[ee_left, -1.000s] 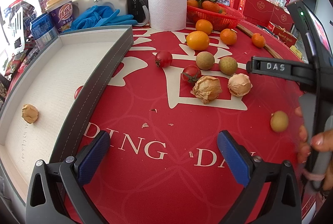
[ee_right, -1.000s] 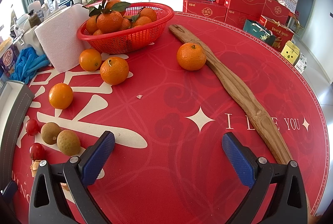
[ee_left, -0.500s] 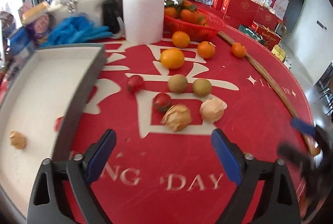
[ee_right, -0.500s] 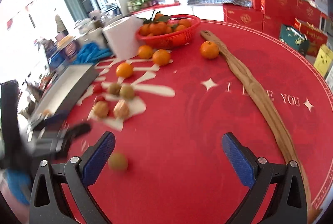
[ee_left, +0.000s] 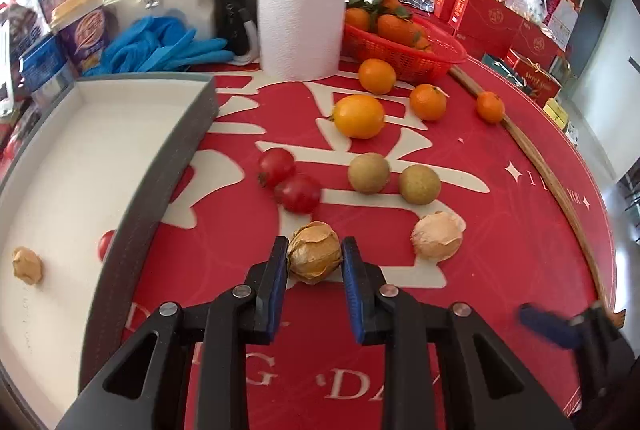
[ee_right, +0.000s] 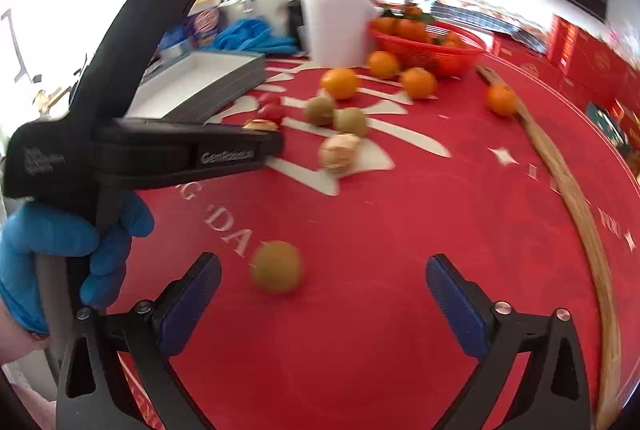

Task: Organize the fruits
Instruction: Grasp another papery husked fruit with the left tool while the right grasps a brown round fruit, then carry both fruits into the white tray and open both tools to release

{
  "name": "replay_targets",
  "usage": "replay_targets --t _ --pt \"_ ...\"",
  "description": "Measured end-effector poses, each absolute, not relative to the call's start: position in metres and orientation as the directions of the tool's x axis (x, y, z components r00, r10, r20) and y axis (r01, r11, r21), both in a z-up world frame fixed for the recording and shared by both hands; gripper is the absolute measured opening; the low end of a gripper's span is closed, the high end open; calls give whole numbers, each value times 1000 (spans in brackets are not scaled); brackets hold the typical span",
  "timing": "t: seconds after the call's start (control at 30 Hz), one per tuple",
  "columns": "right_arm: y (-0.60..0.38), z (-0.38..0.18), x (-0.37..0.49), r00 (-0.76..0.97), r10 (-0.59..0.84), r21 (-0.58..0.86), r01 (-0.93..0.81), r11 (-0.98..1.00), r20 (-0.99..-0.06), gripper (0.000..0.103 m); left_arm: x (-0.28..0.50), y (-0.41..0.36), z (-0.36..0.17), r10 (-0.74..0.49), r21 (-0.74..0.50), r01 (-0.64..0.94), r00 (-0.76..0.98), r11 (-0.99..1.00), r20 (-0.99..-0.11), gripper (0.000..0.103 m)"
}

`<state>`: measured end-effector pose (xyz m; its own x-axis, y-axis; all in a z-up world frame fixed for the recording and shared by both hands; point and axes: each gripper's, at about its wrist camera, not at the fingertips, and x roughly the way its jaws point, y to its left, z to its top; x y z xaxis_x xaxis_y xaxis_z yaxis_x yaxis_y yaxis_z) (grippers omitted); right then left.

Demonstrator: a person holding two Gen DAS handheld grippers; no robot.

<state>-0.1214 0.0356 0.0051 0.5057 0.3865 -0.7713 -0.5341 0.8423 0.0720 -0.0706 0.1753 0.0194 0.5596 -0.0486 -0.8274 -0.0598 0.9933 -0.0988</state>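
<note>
The red table mat [ee_left: 400, 310] holds scattered fruit beside a grey tray [ee_left: 160, 166] with a white floor. Oranges [ee_left: 359, 116] look firm and smooth, best cupped across the middle. The small brown fruit [ee_right: 277, 266] near the right gripper [ee_right: 324, 290] is round and hard and likely to roll; those jaws have just been narrowing but stand apart, nothing between the pads. The left gripper [ee_left: 315, 284] has just been closing and now clamps a husked berry [ee_left: 315, 257] on the mat, its papery shell light, crushable, best held gently at its widest part
</note>
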Motion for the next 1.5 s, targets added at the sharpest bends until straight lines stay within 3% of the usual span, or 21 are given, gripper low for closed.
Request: replay_targets --t 0.03,0.07,0.13,0.17,0.3,0.57,0.8,1.13,1.5 --pt "41 3 -122 506 371 51 -538 841 -779 74 -72 178 19 -47 -100 -63 561 993 -827 29" --pt "46 3 -125 524 345 10 -539 842 -779 67 -75 181 20 -48 -102 -65 564 993 -824 29" --pt "45 7 -125 527 356 19 -540 841 -771 30 -81 185 22 -53 -107 -62 573 992 -818 29" --pt "41 8 -123 517 368 46 -533 845 -773 27 -84 186 23 -53 -107 -58 578 993 -814 29" --pt "20 8 -110 480 422 178 -473 863 -769 27 -99 185 36 -36 -72 -33 622 997 -783 29" --pt "15 26 -102 484 434 221 -437 872 -760 27 -114 194 61 -17 -42 -20 683 999 -730 29" --pt "18 52 -85 468 506 322 -419 849 -725 27 -124 238 71 37 -51 -103 704 993 -709 29" --pt "51 57 -74 415 527 363 -412 836 -742 27 -140 302 68 119 -61 -225 705 972 -699 29" --pt "133 66 -71 348 560 335 -531 779 -752 27 -149 346 56 181 -62 -319 674 946 -716 29"
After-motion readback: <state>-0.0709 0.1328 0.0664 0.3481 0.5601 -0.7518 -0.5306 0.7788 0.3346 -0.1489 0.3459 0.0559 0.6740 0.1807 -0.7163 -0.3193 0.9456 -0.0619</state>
